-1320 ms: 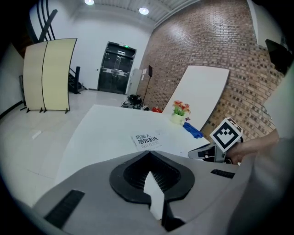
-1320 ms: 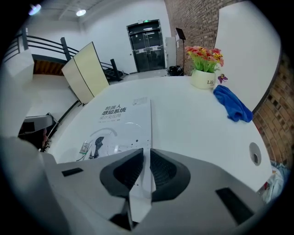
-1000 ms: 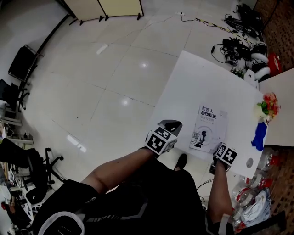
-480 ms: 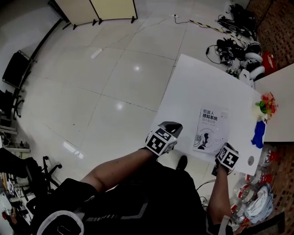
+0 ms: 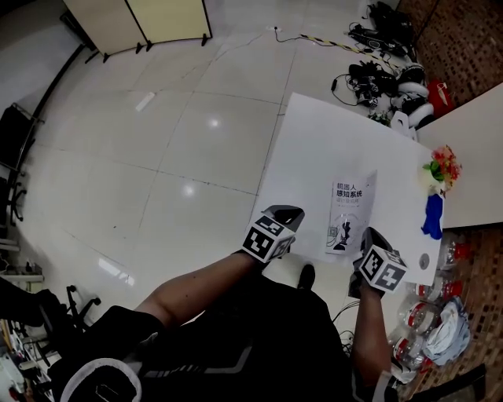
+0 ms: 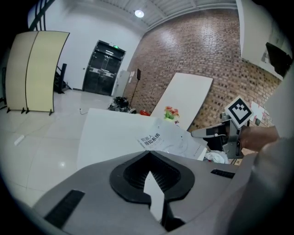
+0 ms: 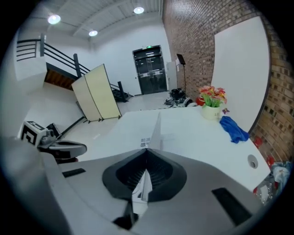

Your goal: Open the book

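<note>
Pale glossy floor (image 5: 173, 133) and a brick wall (image 6: 202, 50) surround one white desk (image 5: 330, 141).

Two tools are at work. The right hand-held gripper (image 5: 367, 238) sits at the desk's near edge. Its jaws have just been closing, and they are now pressed together on the near right corner of the cover of the single book (image 5: 346, 212). In the right gripper view the thin cover stands edge-on, rising straight out from between the jaws. The rest of the book lies flat just beyond the tips, close to the near edge and about midway along it. Its cover is tilted up off the pages on the right side.

The left hand-held gripper (image 5: 287, 213) is at the desk's near left corner, well apart from the book and to its left. Its jaws stand a narrow slit apart. Only a pale sliver shows between them, and nothing is gripped.

Along the desk's right edge stand one pot of flowers (image 5: 438, 166) and one blue cloth (image 5: 431, 216). Beyond the far edge a tangle of cables (image 5: 377, 74) lies on the floor, and one folding screen (image 5: 134, 20) stands farther off.
</note>
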